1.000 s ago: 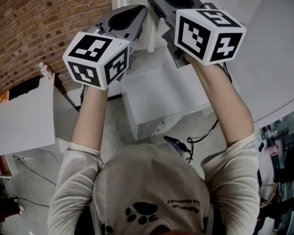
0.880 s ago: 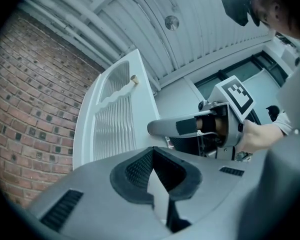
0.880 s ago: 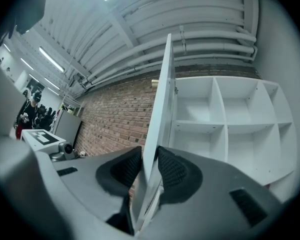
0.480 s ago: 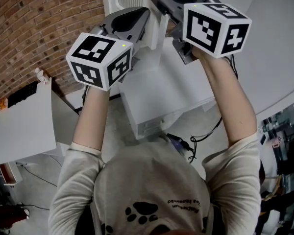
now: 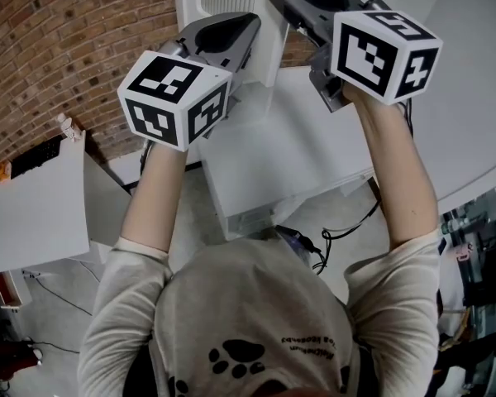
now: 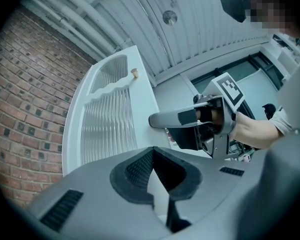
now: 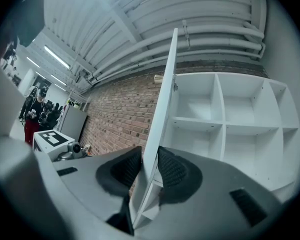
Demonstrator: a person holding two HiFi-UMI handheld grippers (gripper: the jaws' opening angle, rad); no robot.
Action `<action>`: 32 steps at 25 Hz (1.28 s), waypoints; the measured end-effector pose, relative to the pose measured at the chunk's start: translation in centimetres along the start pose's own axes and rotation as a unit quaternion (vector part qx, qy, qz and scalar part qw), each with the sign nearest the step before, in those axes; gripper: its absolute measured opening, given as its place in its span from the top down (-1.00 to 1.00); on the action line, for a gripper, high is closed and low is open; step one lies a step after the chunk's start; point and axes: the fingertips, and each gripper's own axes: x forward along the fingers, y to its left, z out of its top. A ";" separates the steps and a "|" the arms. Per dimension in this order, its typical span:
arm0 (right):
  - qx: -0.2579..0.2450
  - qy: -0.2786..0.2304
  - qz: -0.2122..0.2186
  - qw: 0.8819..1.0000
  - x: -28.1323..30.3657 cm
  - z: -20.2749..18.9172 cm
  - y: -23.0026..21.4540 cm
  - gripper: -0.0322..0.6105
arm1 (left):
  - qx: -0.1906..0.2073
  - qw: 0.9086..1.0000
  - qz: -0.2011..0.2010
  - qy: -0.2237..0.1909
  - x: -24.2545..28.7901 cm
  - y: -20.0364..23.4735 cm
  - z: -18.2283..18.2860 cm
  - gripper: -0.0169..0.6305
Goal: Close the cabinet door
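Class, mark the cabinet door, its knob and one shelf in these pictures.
cabinet door (image 7: 161, 109), right gripper view, on its thin white edge.
knob (image 6: 134, 73), left gripper view, on its small round head.
shelf (image 7: 197, 123), right gripper view, on the board's front edge.

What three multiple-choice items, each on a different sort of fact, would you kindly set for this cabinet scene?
1. Where is the door edge?
A. Between the right gripper's jaws
B. On the floor
C. In a drawer

2. What colour is the cabinet?
A. Black
B. White
C. Red

3. What state is the door in?
A. Fully shut
B. Taken off
C. Open

Answers:
1 A: the right gripper view shows the edge clamped between the pads.
2 B: its shelves are white.
3 C: the door stands out from the exposed shelves.
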 end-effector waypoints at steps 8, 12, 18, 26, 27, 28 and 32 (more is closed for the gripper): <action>-0.007 -0.004 0.038 0.999 -0.6 -0.3 -1.8 0.55 | 0.001 1.000 -0.004 0.004 3.0 -0.5 -1.5 0.92; 0.005 -0.007 0.048 0.999 -0.9 -1.0 -4.0 0.57 | 0.006 1.000 0.003 0.002 4.6 -0.4 -1.7 0.92; 0.027 -0.020 0.059 0.998 -0.6 -2.1 -8.0 0.58 | 0.011 1.000 0.001 0.013 7.8 -0.6 -2.8 0.92; 0.040 -0.033 0.102 0.993 0.5 -3.2 -12.2 0.58 | 0.015 0.999 0.029 0.027 11.6 0.5 -4.2 0.92; 0.041 -0.034 0.108 0.993 0.6 -3.5 -12.6 0.58 | 0.016 0.999 0.033 0.028 11.9 0.5 -4.4 0.92; 0.042 -0.035 0.113 0.992 0.6 -3.7 -13.0 0.58 | 0.018 0.999 0.037 0.029 12.3 0.6 -4.6 0.92; 0.050 -0.039 0.138 0.988 1.1 -4.0 -14.6 0.58 | 0.018 0.998 0.057 0.030 13.5 0.9 -4.8 0.92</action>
